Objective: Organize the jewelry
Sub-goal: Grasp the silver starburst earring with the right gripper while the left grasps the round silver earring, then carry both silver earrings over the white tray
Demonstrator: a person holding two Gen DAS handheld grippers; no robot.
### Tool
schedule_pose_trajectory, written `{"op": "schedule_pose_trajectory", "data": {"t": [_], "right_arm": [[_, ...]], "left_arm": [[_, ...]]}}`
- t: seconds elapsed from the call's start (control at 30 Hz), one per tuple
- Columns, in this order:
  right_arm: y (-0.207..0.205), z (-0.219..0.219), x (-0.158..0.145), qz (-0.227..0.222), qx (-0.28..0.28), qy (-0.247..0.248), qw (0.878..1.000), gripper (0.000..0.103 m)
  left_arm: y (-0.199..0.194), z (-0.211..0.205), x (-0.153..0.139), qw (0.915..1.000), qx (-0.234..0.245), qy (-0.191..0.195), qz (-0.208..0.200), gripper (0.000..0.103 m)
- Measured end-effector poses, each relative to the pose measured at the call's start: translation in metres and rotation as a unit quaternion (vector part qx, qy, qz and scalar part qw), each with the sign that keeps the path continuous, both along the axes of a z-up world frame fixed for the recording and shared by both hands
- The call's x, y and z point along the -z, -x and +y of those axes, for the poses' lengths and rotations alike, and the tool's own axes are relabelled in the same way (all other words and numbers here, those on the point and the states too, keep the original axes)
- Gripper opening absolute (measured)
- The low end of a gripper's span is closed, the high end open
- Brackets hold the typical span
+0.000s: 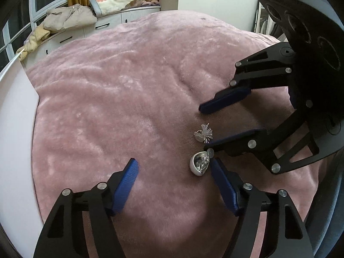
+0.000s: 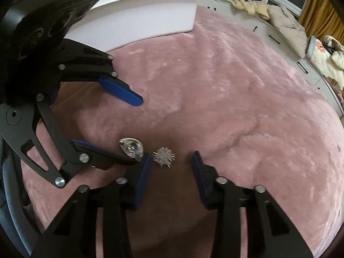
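Spiky earring [image 2: 163, 157] between right hand-held gripper [image 2: 171, 158] fingers

No text, label, brand, number or sign can be read in either view. The black gripper housing [image 1: 309, 32] carries raised round shapes and curved ridges in the left wrist view, and the same kind of relief shows on the housing in the right wrist view; some of it may be lettering, but it is too dark and warped to make out. The cushion [image 1: 111, 2] bears a flower print only, no words.
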State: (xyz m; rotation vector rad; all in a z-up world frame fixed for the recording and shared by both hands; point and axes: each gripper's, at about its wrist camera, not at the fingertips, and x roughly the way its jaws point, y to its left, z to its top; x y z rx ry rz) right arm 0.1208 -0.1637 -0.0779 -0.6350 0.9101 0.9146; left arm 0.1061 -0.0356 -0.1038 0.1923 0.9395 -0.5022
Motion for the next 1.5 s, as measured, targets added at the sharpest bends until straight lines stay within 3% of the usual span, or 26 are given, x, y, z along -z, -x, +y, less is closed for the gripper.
{"op": "schedule_pose_trajectory", "data": {"t": [0.23,0.47,0.53,0.67,0.9,1.5], "right_arm": [[-0.002,0.006,0.006,0.014,0.000,0.003,1.000,0.021],[-0.004,0.005,0.006,0.024,0.014,-0.003,1.000,0.021],[-0.004,0.004,0.005,0.024,0.016,-0.007,1.000,0.021],[-0.004,0.004,0.004,0.025,0.020,-0.010,0.999,0.021],[-0.006,0.004,0.002,0.027,0.025,-0.013,0.999,0.021],[-0.007,-0.008,-0.038,0.006,0.062,-0.062,0.996,0.021]], "left_arm": [[0.000,0.004,0.002,1.0000,-0.006,0.002,0.001,0.053],[-0.003,0.013,0.002,0.9996,-0.021,0.019,0.006,0.026],[-0.004,0.016,0.002,0.9992,-0.027,0.027,0.011,0.022],[-0.005,0.022,0.002,0.9982,-0.035,0.045,0.021,0.022],[-0.002,0.024,-0.001,0.9981,-0.035,0.043,0.026,0.022],[0.012,0.037,-0.045,0.9989,-0.041,0.020,-0.015,0.022]]}}
